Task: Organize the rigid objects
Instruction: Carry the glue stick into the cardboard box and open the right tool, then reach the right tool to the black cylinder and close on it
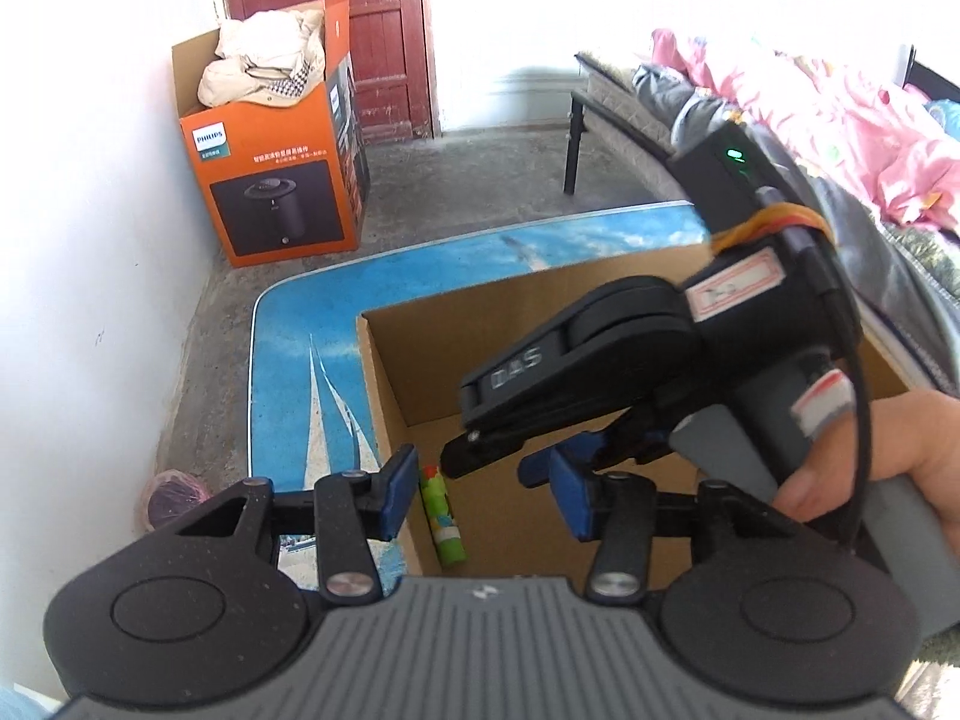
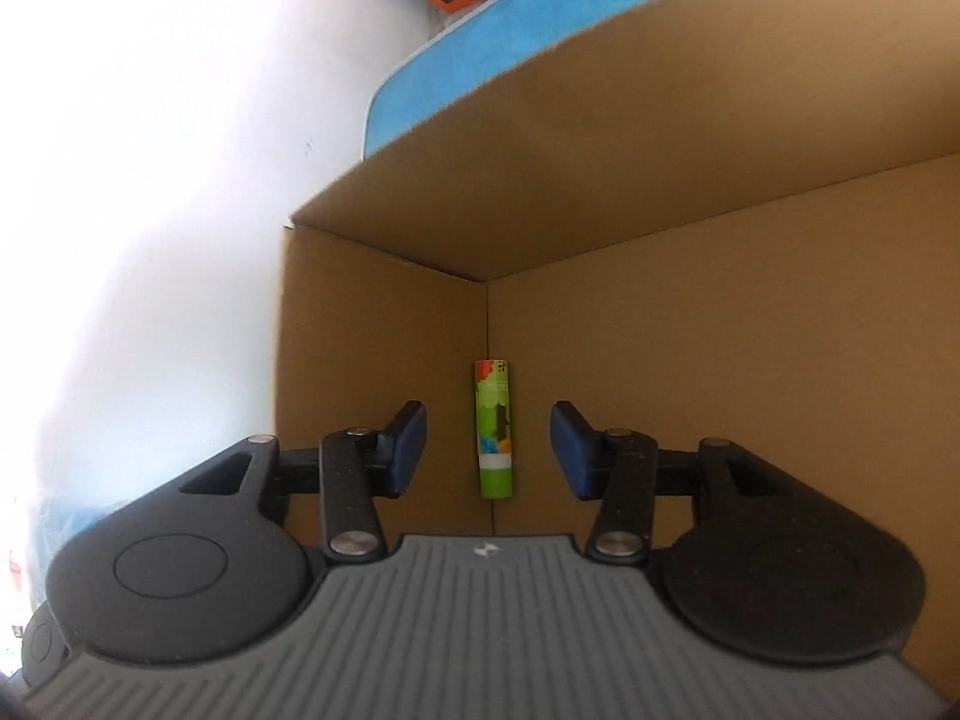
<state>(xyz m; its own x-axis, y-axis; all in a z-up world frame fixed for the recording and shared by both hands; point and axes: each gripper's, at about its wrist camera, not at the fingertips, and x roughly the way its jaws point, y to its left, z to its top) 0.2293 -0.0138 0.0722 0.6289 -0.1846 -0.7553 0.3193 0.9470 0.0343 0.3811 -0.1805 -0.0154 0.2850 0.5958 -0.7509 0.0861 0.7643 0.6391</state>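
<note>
Green printed glue-stick tube [image 2: 494,429] lying in brown cardboard box [image 2: 720,240] corner; right gripper [image 2: 489,450] jaws apart, empty; left gripper [image 1: 480,489] jaws apart, empty.

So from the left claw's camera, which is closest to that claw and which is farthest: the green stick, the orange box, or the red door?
1. The green stick, lying in the cardboard box just ahead of the left claw.
2. The orange box, on the floor by the white wall, past the blue table.
3. The red door, behind the orange box, at the back of the room.
</note>
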